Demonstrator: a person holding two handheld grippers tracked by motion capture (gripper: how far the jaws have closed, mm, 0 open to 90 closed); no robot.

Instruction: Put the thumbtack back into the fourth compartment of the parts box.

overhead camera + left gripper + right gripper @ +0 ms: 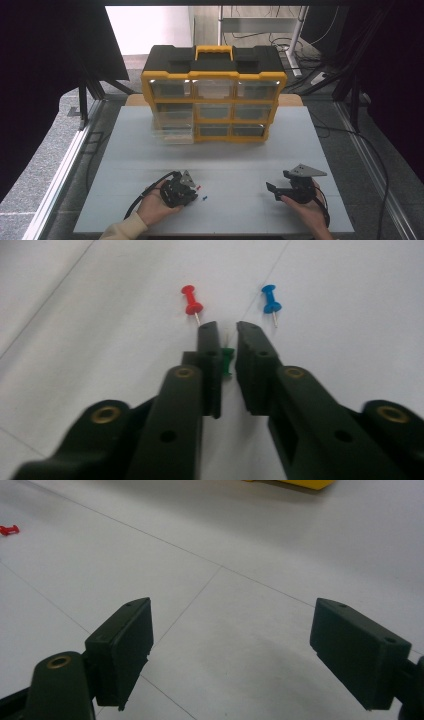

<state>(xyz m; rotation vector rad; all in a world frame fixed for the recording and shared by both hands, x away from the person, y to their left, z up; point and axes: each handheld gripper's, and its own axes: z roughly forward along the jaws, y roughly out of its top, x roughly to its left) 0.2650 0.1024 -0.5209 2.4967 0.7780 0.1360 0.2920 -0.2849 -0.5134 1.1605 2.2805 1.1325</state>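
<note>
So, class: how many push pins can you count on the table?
3: a red pin and a blue pin lie beyond the left gripper; a green pin sits between its jaws.

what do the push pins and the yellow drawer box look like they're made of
The red push pin, blue push pin and green push pin look like glossy moulded plastic heads; red and blue show thin bright metal points. The left gripper is shut on the green one. The drawer organiser seems hard yellow-and-black plastic with clear, see-through drawer fronts.
</note>
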